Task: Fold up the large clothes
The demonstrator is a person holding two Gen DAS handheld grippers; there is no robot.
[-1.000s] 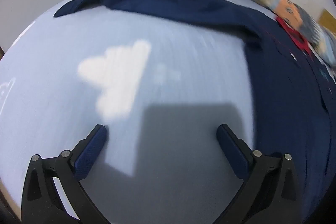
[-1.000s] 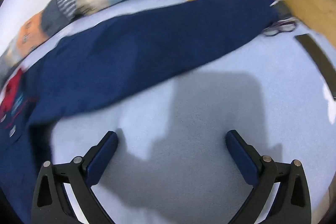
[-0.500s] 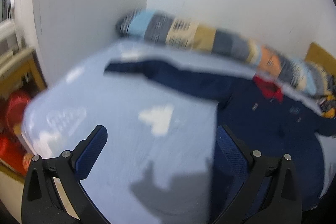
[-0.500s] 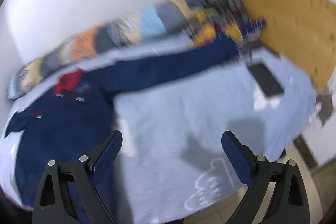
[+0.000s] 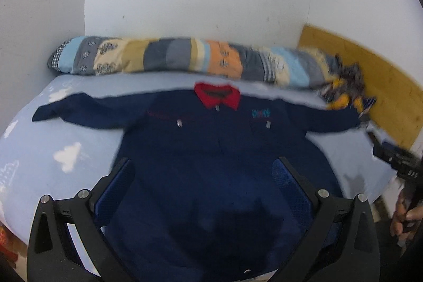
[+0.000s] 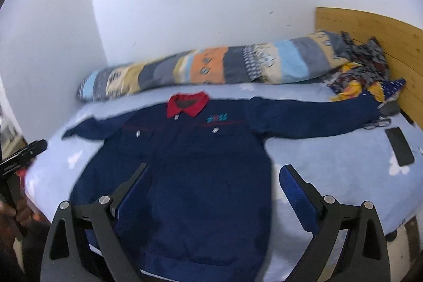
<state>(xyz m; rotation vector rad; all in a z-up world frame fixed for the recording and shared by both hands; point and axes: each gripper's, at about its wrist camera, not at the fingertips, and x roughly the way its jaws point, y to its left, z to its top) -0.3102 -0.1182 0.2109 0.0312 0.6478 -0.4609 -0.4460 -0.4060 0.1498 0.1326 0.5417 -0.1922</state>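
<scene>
A navy jacket (image 5: 211, 149) with a red collar (image 5: 217, 96) lies flat, front up, on the light blue bed, both sleeves spread out sideways. It shows in the right wrist view too (image 6: 195, 157). My left gripper (image 5: 203, 176) is open and empty, held back above the jacket's lower half. My right gripper (image 6: 215, 184) is open and empty, above the jacket's lower right part. Neither touches the cloth.
A long patchwork pillow (image 5: 185, 62) lies along the white wall behind the jacket. A crumpled colourful cloth (image 6: 362, 75) sits by the wooden headboard (image 6: 383, 38) at right. A dark phone (image 6: 399, 146) lies on the bed (image 6: 330, 163) at right.
Both grippers pulled back and up from close over the sleeves and sheet. Now both views take in the whole jacket and the wall. Both stay open.
</scene>
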